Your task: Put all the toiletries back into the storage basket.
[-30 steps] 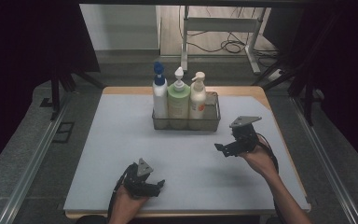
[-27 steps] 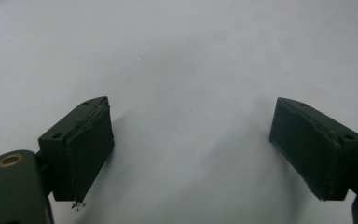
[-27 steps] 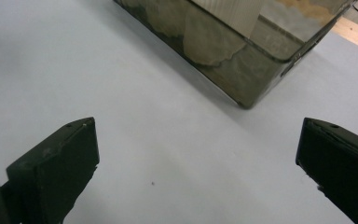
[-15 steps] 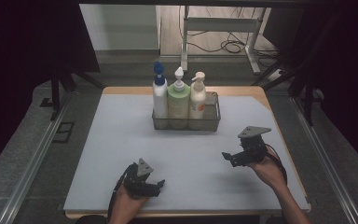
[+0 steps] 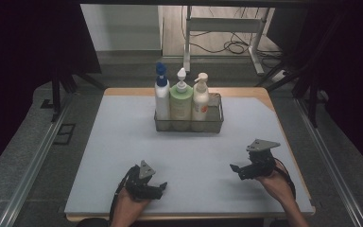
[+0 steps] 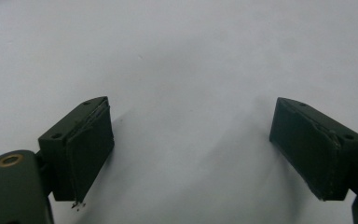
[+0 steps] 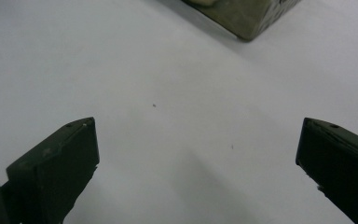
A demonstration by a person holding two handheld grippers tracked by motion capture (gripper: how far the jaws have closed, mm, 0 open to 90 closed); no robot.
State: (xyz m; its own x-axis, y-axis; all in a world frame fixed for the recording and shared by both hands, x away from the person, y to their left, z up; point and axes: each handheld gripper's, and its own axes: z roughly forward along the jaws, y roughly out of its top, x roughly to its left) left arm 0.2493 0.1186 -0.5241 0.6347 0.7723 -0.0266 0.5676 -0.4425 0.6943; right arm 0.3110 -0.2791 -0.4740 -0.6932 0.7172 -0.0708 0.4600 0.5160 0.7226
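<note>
A wire basket (image 5: pixel 189 125) stands at the middle back of the grey mat and holds three pump bottles: a white one with a blue pump (image 5: pixel 161 99), a green one (image 5: pixel 181 100) and a cream one (image 5: pixel 200 100). My left gripper (image 5: pixel 159 188) rests low near the mat's front edge, jaws wide apart with only bare mat between them (image 6: pixel 191 154). My right gripper (image 5: pixel 235 170) hovers at the front right, open and empty (image 7: pixel 198 163). A corner of the basket (image 7: pixel 242 18) shows at the top of the right gripper view.
The grey mat (image 5: pixel 123 156) covers a wooden table whose edge shows at the back (image 5: pixel 246 92). Metal rails (image 5: pixel 38 156) run along both sides. A white stand and cables (image 5: pixel 227 33) lie on the floor behind the table.
My right gripper has drawn back from near the basket toward the front right of the mat. The left gripper has stayed where it was.
</note>
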